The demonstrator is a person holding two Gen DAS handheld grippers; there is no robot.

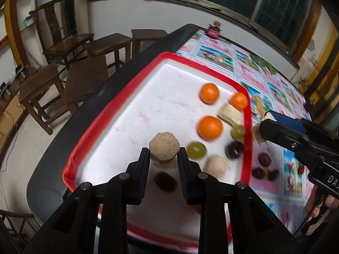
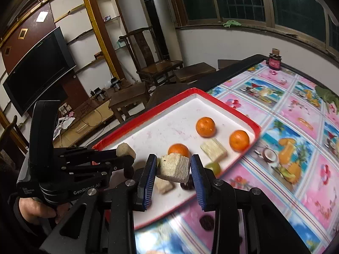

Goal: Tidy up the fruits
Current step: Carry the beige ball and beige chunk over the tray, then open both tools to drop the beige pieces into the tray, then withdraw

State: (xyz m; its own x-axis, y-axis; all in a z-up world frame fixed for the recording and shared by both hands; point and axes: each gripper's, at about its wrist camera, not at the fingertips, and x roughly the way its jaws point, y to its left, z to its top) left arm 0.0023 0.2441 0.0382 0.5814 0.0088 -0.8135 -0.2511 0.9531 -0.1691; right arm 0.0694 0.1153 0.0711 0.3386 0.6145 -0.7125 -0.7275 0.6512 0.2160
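Note:
A white tray with a red rim (image 1: 118, 97) (image 2: 148, 110) holds three oranges (image 1: 209, 127) (image 2: 205, 127), green grapes (image 1: 197, 149), dark fruits (image 1: 234, 150) and pale cane chunks (image 1: 229, 113) (image 2: 214, 149). My left gripper (image 1: 163, 158) (image 2: 129, 155) hangs over the tray's near part, shut on a tan eight-sided chunk (image 1: 164, 148) (image 2: 126, 150). My right gripper (image 2: 173, 175) (image 1: 262, 124), with blue pads, is shut on a pale cane chunk (image 2: 173, 167) (image 1: 257, 133) above the tray's right rim. A dark fruit (image 1: 165, 181) lies on the tray under the left fingers.
Several dark fruits (image 1: 264, 158) (image 2: 206, 222) lie on the patterned tablecloth (image 2: 286, 148) right of the tray. A small dark jar (image 2: 274, 61) (image 1: 214, 30) stands at the far table edge. Wooden chairs and stools (image 1: 89, 80) crowd the floor beyond the table's left edge.

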